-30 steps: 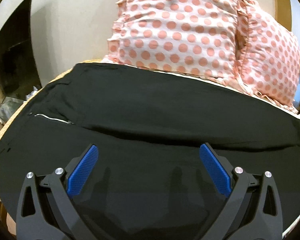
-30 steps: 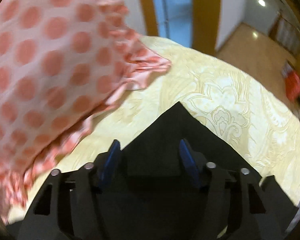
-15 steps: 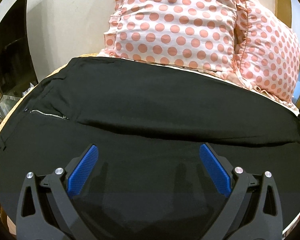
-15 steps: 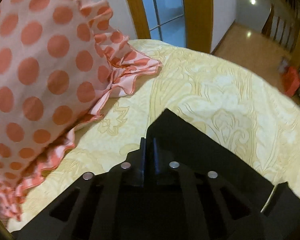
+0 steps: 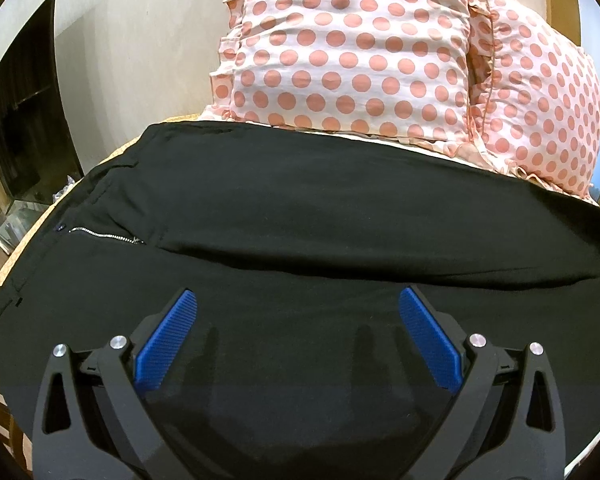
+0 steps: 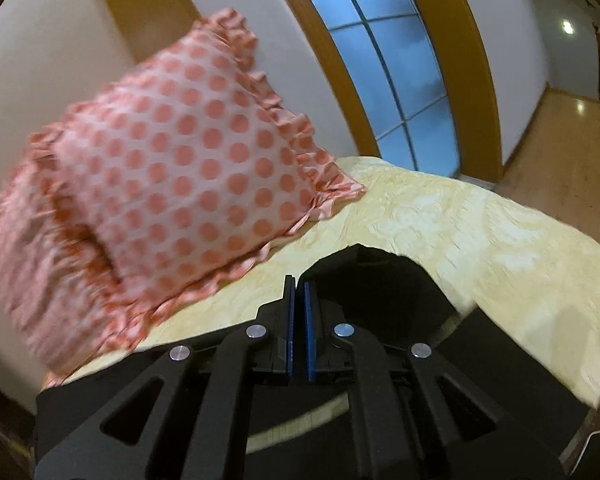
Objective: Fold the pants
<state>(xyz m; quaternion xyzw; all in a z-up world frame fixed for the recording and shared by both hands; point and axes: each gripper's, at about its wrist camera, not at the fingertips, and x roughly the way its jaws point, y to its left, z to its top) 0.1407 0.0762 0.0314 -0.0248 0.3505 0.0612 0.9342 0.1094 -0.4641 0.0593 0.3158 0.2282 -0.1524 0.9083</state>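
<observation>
Black pants (image 5: 300,208) lie spread across the bed, waistband and silver zipper (image 5: 99,235) at the left, legs running to the right. My left gripper (image 5: 297,312) is open, its blue pads wide apart just above the near leg. My right gripper (image 6: 298,284) is shut on the hem end of a pant leg (image 6: 384,292), which is lifted off the yellow bedspread (image 6: 480,240) and arches up over the fingers.
Two pink polka-dot pillows (image 5: 352,48) stand against the wall behind the pants; one shows in the right wrist view (image 6: 187,184). A dark screen (image 5: 23,120) stands at the left. A glass door with a wooden frame (image 6: 384,60) and wooden floor lie beyond the bed's right end.
My right gripper closed on the pant leg end and lifted it off the bedspread. My left gripper stayed open, and its view tilted slightly upward over the pants.
</observation>
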